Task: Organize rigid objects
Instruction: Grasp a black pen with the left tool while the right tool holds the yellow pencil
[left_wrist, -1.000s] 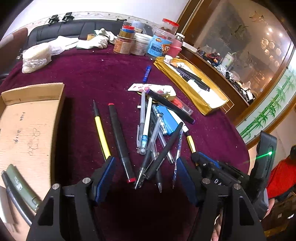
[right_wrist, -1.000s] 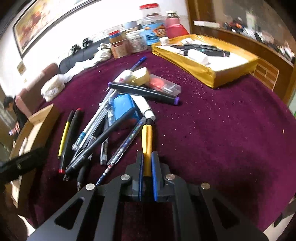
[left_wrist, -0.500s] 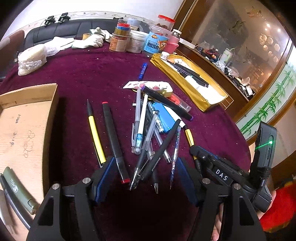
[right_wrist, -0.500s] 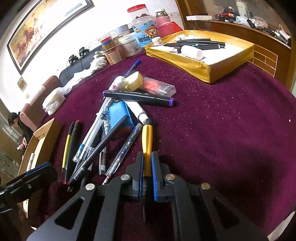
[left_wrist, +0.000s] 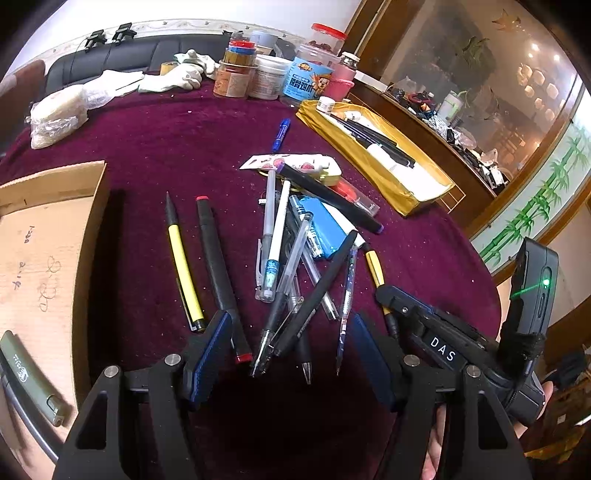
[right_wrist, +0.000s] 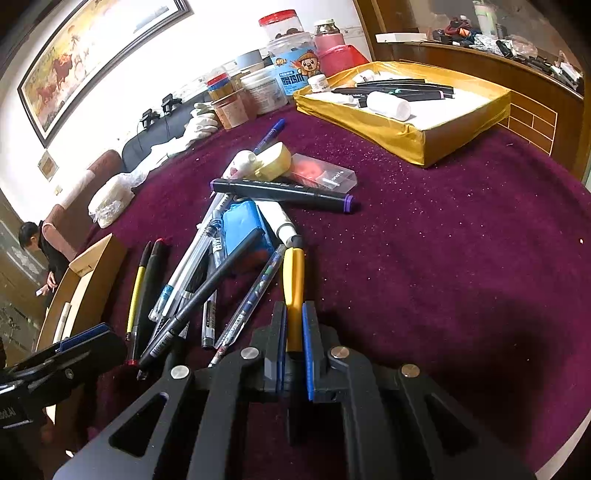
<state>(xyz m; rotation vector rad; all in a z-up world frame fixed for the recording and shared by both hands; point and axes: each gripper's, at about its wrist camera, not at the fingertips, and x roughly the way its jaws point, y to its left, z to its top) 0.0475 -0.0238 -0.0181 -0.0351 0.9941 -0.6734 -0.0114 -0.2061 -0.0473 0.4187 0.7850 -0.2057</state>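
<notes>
A heap of pens lies on the purple tablecloth. My right gripper is shut on a yellow pen at the heap's right edge; the pen also shows in the left wrist view. My left gripper is open, its jaws straddling the near tips of a black pen with a red end and a long black pen. A yellow-and-black pen lies just left of it. A cardboard box at the left holds a green pen.
A gold-wrapped tray with black markers and a white bottle stands at the back right. Jars and tubs line the far edge. A black marker with a purple end, a blue case and a clear box lie in the heap.
My left gripper has moved forward, so the pen tips now lie between its open jaws. My right gripper stays shut on the yellow pen.
</notes>
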